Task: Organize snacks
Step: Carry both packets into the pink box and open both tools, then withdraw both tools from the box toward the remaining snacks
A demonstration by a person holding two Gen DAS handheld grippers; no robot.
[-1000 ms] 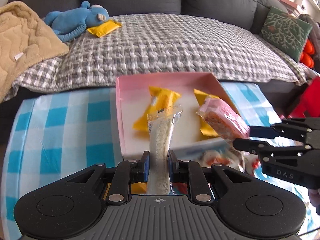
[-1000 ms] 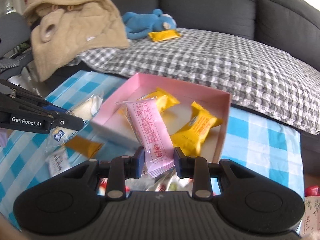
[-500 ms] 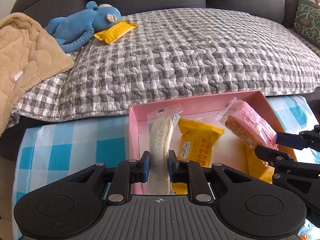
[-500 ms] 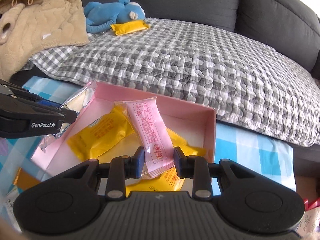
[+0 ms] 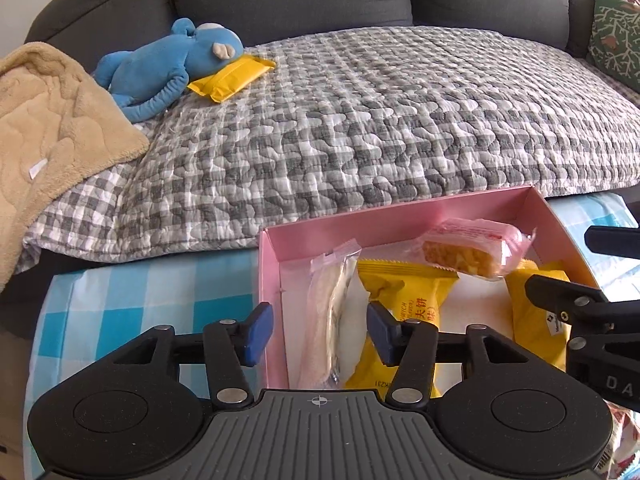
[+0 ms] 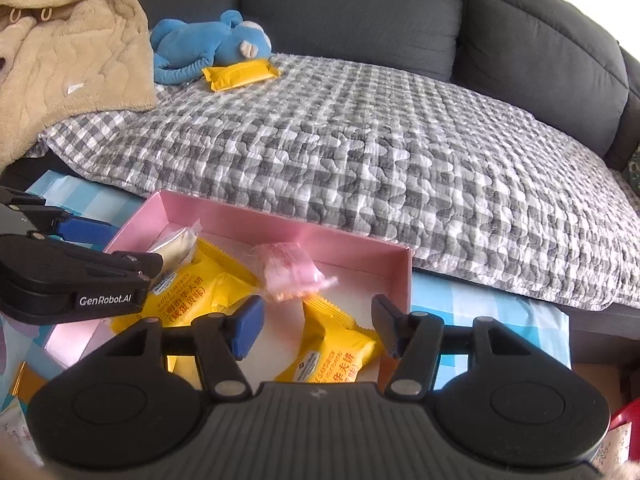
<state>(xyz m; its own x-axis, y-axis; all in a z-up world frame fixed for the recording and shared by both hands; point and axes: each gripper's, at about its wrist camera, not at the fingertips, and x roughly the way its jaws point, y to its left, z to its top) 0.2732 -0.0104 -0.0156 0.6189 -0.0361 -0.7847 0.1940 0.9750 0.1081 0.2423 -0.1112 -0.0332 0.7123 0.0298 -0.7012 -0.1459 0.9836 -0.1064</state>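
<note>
Right gripper opening, pink snack loose over pink box.

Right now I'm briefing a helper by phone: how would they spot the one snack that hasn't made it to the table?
Look at the dark grey sofa behind the table, covered by a grey checked quilt. At the quilt's far left lies a blue stuffed toy. The yellow packet sits against the toy's head, the only snack on the sofa, away from the pink box.
</note>
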